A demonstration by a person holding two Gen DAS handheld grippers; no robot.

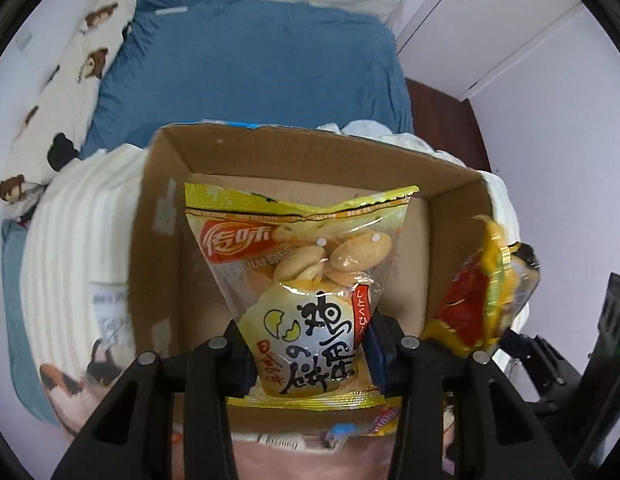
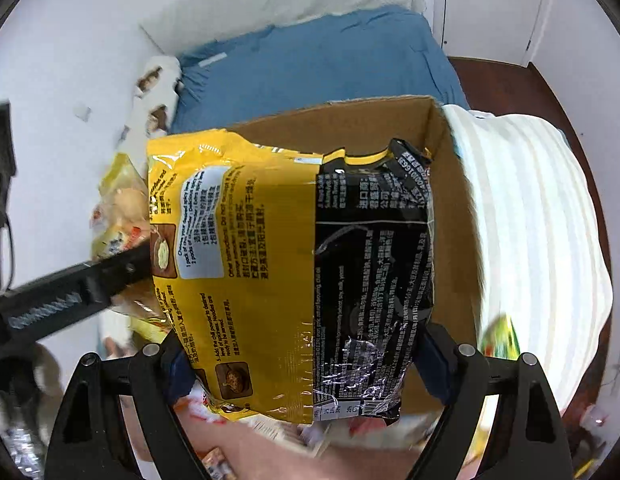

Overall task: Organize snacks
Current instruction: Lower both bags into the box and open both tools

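Blue-sheeted bed [image 1: 249, 60] at twelve o'clock behind an open cardboard box [image 1: 157, 248], above which the left tongs [image 1: 307, 356] clamp a yellow egg-biscuit bag [image 1: 305, 272] and the right tongs [image 2: 305, 364] clamp a yellow-and-black noodle packet [image 2: 293, 264].

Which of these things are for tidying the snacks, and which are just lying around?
For the job:
- egg biscuit packet, gripped by the left gripper
- yellow and black noodle packet, gripped by the right gripper
- cardboard box, beneath both packets

Just lying about:
- blue bedsheet
- bear-print pillow
- white striped blanket
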